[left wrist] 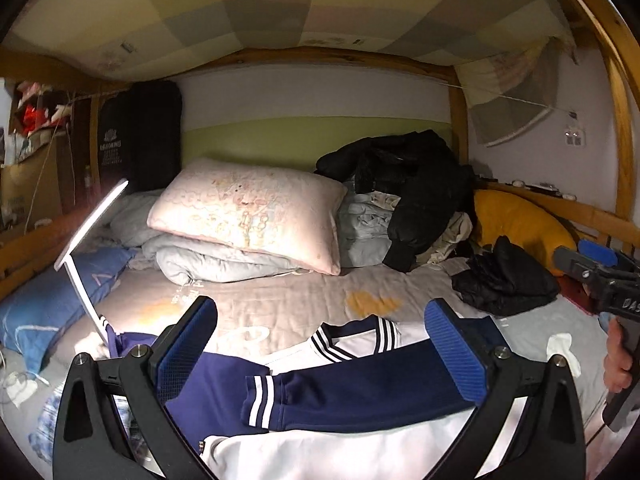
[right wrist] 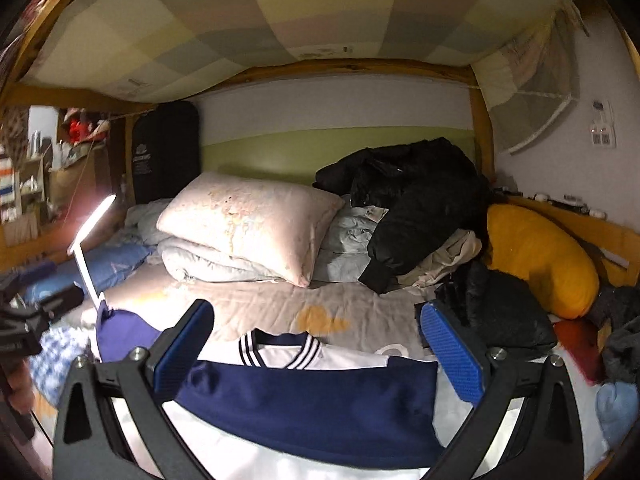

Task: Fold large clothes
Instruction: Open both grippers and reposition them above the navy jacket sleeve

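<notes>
A: Jaws?
B: Left gripper (left wrist: 320,344) wide apart, nothing btwn the pads. Right gripper (right wrist: 316,350) same, gaping, empty. Both hang above the jacket (left wrist: 340,452), not touching it.

A: Where's the jacket?
B: Flat on the bed sheet (left wrist: 280,300), right under both grippers, nearest thing in view. White body, navy sleeves (right wrist: 312,404) laid across the chest, striped cuff (left wrist: 260,400) showing in the left view.

A: Progress?
B: I'd say partway. Sleeves look folded in already; body not doubled over yet, prob. the next bit. Lower hem is out of frame, can't confirm.

A: Which way does it point?
B: Collar (right wrist: 280,350) points away from the cams, twd the pillow (left wrist: 248,212). Long axis runs near-to-far; sleeves lie crosswise.

A: Beyond it?
B: Pillow on a folded grey quilt (left wrist: 212,260), black coat pile (left wrist: 412,184) to its right, yellow cushion (right wrist: 536,256) by the rail. Lamp (left wrist: 94,224) lit at left.
</notes>
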A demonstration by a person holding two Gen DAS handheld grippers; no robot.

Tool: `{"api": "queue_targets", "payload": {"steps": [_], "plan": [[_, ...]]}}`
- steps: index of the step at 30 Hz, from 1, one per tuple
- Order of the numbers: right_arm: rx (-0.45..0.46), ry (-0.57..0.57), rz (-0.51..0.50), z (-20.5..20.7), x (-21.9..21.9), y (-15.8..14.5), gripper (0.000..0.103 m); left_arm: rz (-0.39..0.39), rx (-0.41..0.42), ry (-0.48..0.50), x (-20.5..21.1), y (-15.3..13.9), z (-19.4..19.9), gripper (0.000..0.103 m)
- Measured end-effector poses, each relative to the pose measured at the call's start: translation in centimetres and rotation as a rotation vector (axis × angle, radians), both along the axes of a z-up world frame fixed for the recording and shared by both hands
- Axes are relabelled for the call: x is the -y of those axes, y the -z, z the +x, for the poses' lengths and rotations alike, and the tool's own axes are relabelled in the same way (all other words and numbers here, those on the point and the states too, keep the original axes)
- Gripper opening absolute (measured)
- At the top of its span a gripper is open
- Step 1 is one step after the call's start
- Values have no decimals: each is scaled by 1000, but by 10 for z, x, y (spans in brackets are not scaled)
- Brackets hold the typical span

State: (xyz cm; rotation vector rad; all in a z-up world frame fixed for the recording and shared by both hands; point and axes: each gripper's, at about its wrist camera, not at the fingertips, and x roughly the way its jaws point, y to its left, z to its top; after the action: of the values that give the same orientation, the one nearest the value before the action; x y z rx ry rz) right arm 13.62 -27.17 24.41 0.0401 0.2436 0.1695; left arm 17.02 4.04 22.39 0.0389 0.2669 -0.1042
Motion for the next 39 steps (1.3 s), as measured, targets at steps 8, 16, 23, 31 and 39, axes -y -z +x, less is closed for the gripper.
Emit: {"api": "queue_targets", "payload": {"steps": [8, 16, 23, 31, 39], "plan": [[-38, 31, -12, 23, 6, 25, 103, -49, -72, -43, -39, 35, 35, 103], [-127, 25, 68, 63, 26, 76, 103, -114, -253, -137, -86, 88, 80, 103], [-244, 89, 17, 86, 34, 113, 103, -167, -411, -207, -126, 116, 108, 103], [-271, 70, 6, 88, 32, 121, 103, -280, -507, -284, -173, 135, 120, 93], [-263, 60, -38, 87, 24, 122, 103, -344, -545, -349, -206, 144, 122, 80]]}}
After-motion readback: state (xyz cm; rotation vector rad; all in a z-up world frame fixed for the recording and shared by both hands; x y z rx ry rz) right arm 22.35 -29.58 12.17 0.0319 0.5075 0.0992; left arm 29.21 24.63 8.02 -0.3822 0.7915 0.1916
